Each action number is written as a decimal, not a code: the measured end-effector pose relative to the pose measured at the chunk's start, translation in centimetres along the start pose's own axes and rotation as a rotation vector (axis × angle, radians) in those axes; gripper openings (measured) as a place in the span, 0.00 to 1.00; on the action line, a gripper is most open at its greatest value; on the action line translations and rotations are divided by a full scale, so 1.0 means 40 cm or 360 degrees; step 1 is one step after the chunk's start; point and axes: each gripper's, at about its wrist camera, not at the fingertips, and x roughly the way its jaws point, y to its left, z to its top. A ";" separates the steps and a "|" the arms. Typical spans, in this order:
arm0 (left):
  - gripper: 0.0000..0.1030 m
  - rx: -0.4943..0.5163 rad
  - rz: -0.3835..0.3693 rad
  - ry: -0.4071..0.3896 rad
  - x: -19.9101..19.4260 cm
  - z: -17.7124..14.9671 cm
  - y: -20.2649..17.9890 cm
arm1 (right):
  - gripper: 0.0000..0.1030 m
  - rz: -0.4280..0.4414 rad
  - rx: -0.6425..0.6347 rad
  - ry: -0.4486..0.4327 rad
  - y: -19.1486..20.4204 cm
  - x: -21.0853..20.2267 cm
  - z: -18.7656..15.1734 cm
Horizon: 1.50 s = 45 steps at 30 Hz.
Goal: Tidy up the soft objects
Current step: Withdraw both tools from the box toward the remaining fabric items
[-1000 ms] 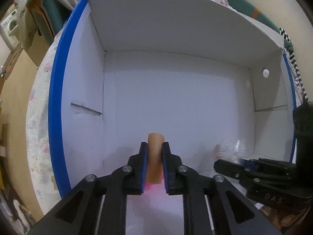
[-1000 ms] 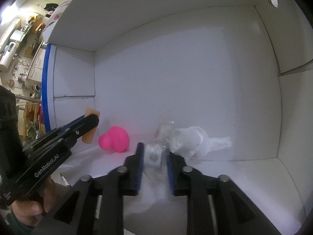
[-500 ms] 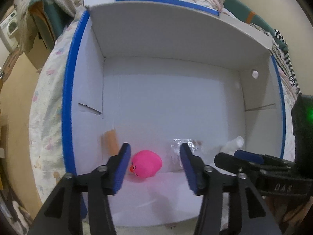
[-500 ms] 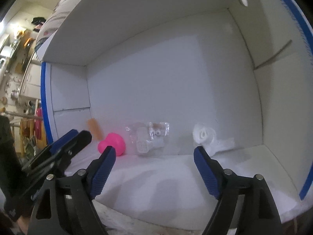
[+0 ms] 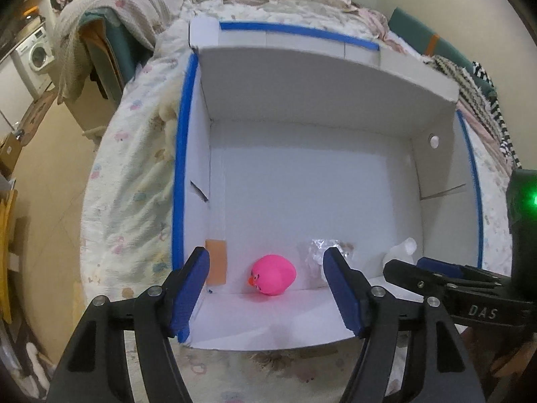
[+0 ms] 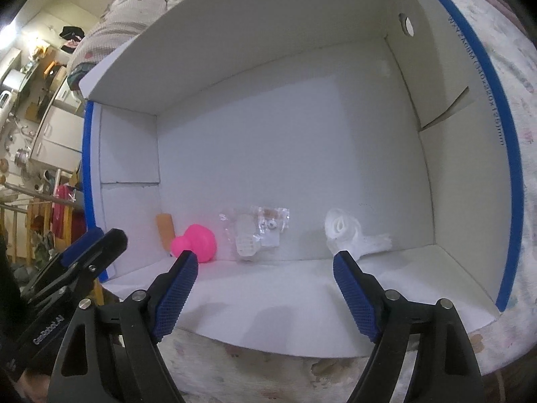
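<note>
White cardboard box w/ blue tape on its edges (image 5: 183, 154) lies open on its side on a bed w/ pale floral quilt (image 5: 134, 181); a beige blanket heap (image 5: 141, 10) sits at the far end of the bed. Inside the box, four soft items line up along the crease where its lower panel meets the back panel. L to R: small tan rectangular sponge-like block (image 5: 217, 262), standing upright close to the left wall; round hot-pink rubber duck (image 5: 273, 274), just beside the block, lying on its side, orange beak toward the left tongs in the left wrist view; crinkled clear plastic bag w/ small white bits inside (image 6: 256, 233), near the duck but apart from it; crumpled white cloth-like wad (image 6: 349, 235), further right, apart from the bag. Left tongs (image 5: 266, 268) spread wide, holding nothing, tips just outside the box opening, framing the duck. Right tongs (image 6: 265, 263) also spread wide & empty, at the front edge of the box, tips either side of the bag in view. Washing machine (image 5: 35, 57) visible far left, in the room beyond the bed.
</note>
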 end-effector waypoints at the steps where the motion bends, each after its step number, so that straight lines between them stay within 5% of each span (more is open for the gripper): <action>1: 0.66 0.0001 -0.0002 -0.0016 -0.007 0.003 -0.007 | 0.85 0.0004 -0.0004 -0.0006 0.002 -0.005 -0.002; 11: 0.66 0.0051 0.0014 -0.0130 -0.088 -0.023 0.002 | 0.85 -0.0003 -0.0152 -0.0101 0.034 -0.081 -0.061; 20: 0.66 0.0022 0.0032 -0.0243 -0.154 -0.129 0.050 | 0.85 0.0060 -0.0096 -0.0151 0.024 -0.129 -0.147; 26: 0.66 -0.0041 -0.0019 -0.0166 -0.138 -0.163 0.072 | 0.85 0.0039 -0.0063 -0.0152 0.018 -0.128 -0.189; 39: 0.66 -0.0043 0.0075 -0.0048 -0.066 -0.215 0.122 | 0.85 0.0016 0.0064 -0.0155 -0.045 -0.102 -0.229; 45: 0.66 -0.0109 -0.0030 0.0091 -0.015 -0.224 0.134 | 0.85 0.0051 0.0097 -0.0158 -0.049 -0.109 -0.228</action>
